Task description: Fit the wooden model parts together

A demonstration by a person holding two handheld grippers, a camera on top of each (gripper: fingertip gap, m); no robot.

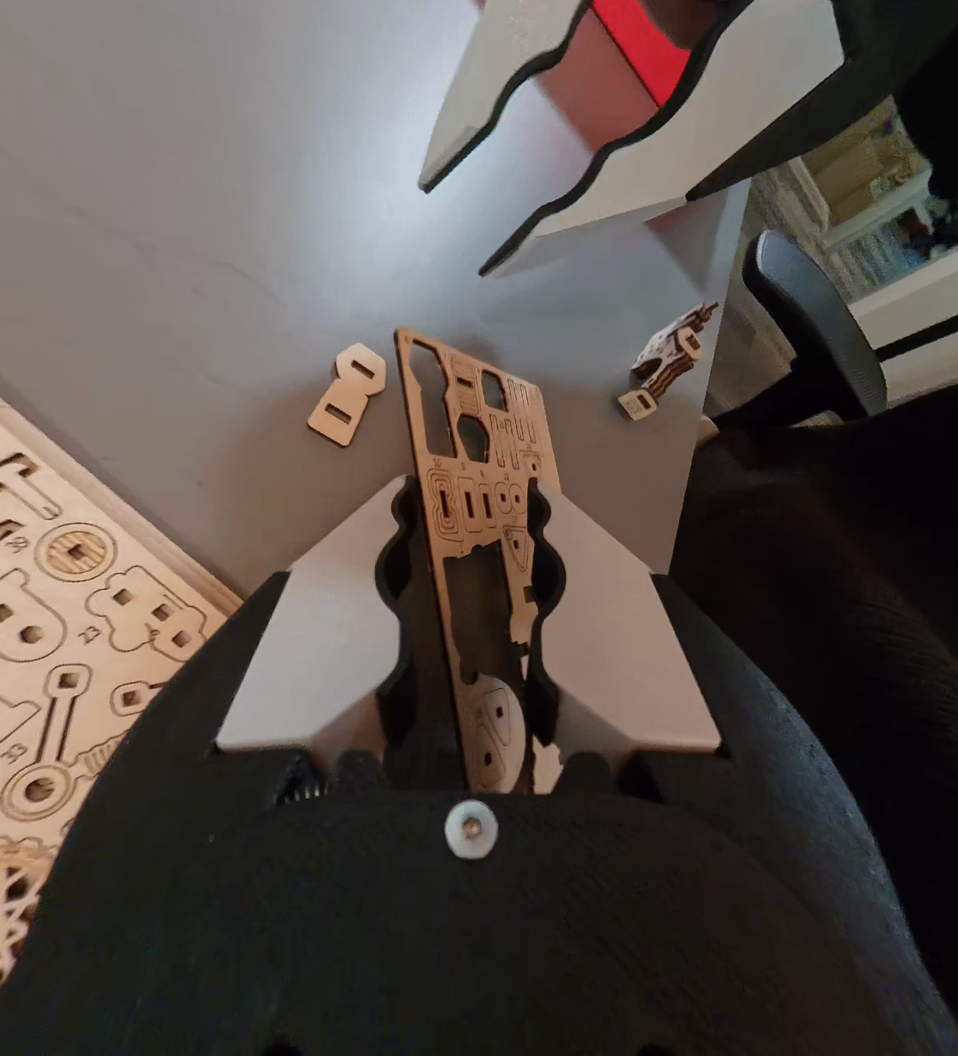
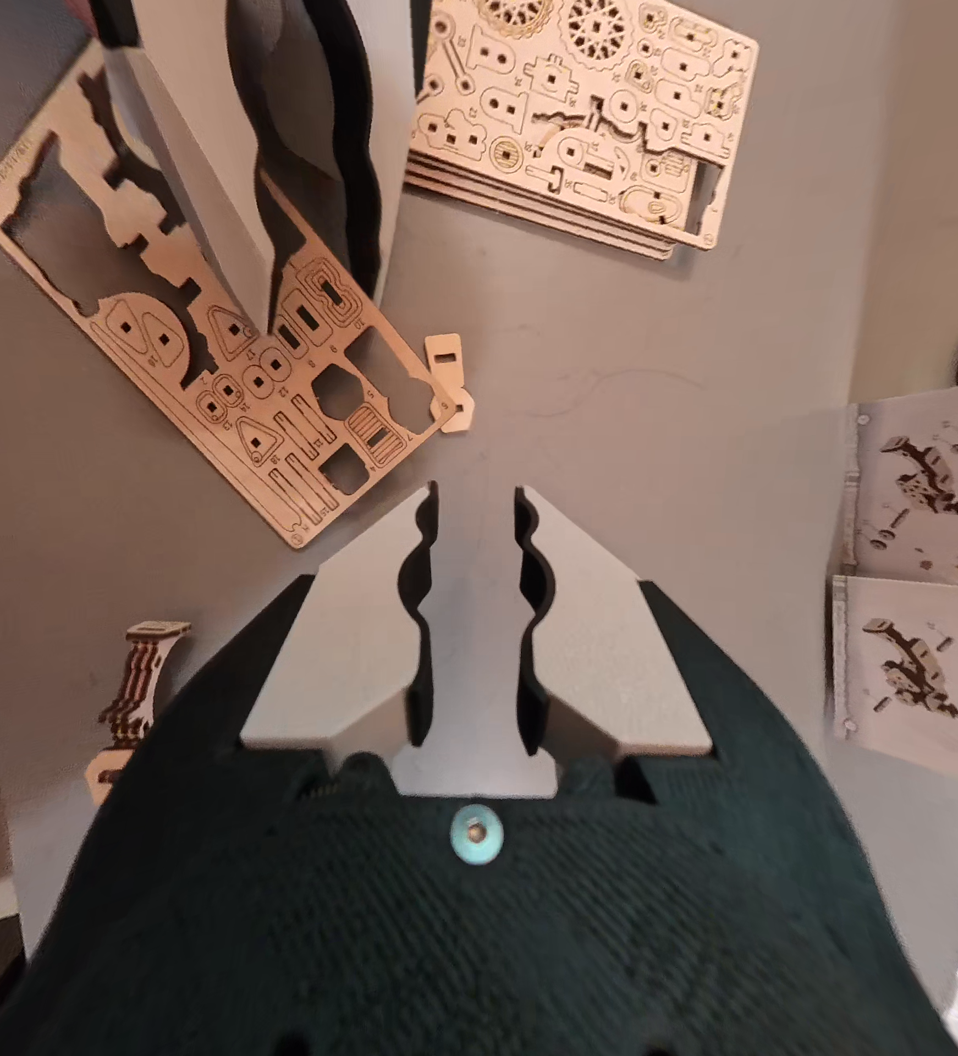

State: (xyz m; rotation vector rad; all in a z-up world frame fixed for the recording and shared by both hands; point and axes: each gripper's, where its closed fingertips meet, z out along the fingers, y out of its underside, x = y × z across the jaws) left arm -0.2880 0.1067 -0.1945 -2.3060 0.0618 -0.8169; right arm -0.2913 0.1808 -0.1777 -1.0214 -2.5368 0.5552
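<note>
My left gripper is shut on a thin wooden parts sheet with laser-cut pieces and several empty cut-outs, holding it above the grey table. In the right wrist view the sheet hangs tilted from the left gripper. A small loose wooden piece with two slots lies on the table beside the sheet's far corner; it also shows in the right wrist view. My right gripper is open and empty, hovering over bare table just past the sheet's corner. It appears at the top of the left wrist view.
A stack of wooden parts sheets lies at the far side, also seen in the left wrist view. A partly built wooden model stands near the table edge. Instruction pages lie right. An office chair stands beyond the edge. Some 8 cm of space lies between my two pairs of fingers.
</note>
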